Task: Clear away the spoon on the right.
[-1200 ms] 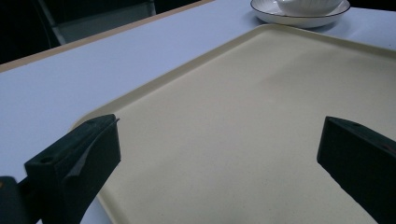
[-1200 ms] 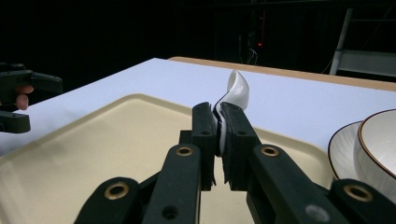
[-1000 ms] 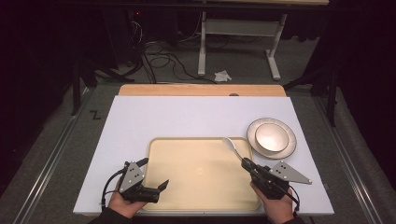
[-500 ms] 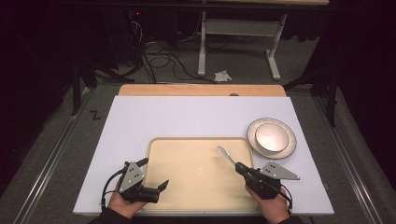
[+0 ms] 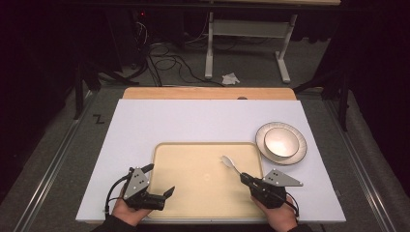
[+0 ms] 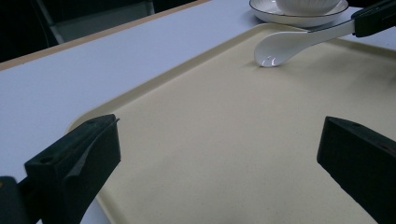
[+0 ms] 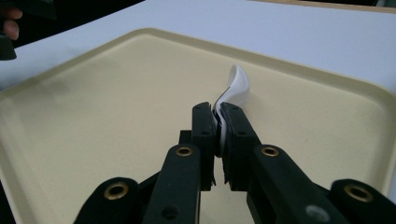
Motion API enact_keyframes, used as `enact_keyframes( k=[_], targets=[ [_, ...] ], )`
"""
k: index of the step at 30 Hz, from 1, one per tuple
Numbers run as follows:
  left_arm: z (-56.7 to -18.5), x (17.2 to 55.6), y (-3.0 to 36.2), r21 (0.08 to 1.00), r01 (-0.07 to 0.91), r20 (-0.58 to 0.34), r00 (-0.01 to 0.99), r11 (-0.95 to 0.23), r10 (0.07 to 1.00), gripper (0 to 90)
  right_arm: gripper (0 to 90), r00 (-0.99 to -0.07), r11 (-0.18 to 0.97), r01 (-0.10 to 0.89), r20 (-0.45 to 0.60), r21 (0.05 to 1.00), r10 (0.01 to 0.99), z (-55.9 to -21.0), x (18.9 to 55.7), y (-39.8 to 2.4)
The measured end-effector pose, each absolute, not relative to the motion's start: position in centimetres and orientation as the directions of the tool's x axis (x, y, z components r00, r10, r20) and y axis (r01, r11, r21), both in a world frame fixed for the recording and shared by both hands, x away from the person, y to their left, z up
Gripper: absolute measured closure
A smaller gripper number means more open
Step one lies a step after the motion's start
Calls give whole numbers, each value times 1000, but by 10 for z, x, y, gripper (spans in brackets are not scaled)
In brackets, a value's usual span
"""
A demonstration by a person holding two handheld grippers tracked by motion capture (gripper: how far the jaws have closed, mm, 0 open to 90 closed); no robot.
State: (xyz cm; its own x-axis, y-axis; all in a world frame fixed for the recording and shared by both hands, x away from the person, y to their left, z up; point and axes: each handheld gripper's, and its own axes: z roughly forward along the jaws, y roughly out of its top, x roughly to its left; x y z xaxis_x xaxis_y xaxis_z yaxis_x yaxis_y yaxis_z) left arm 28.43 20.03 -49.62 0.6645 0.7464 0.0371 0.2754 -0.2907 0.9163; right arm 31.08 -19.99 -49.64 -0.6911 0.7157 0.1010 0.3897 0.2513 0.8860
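Since the earlier frames, the right gripper (image 5: 244,177) had carried the white spoon (image 5: 228,163) from the beige tray's (image 5: 193,212) right rim inward and lower, over the tray's right half; the left gripper (image 5: 167,193) had kept its place at the tray's near-left corner.

Right jaws were clamped on the spoon's handle. In the right gripper view the spoon (image 7: 236,88) stood edge-on, its handle end buried between the fingers (image 7: 203,135). In the left gripper view the bowl of the spoon (image 6: 275,49) sat at or just above the tray surface (image 6: 224,140); contact could not be settled. Left jaws stood wide apart with nothing between them, over the tray's near-left part.

Beyond the tray's right rim, a plate (image 5: 296,152) carried a small bowl (image 5: 281,142); in the left gripper view both were cut off by the top edge. The person's hands were cut off at the bottom of the high view.

Tray floor between the two grippers lay bare, as did the white board (image 5: 193,123) beyond the tray's far rim.
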Motion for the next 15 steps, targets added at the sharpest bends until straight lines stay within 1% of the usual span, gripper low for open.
enact_keyframes(
  k=[6, 8, 12, 15],
  targets=[
    [-496, 284, 201, 916, 275, 38, 663, -291, 747, 2, 854, -692, 258, 390, 96, 884, 715, -496, 310, -199],
    [-496, 284, 201, 917, 275, 38, 664, -290, 747, 2, 719, -698, 261, 391, 99, 883, 709, -495, 311, -199],
    [-496, 284, 201, 916, 275, 38, 665, -291, 746, 2, 664, -693, 245, 383, 102, 890, 714, -492, 311, -202],
    [-496, 284, 201, 917, 275, 38, 664, -291, 747, 2, 657, -685, 238, 383, 102, 893, 722, -491, 311, -203]
  ],
)
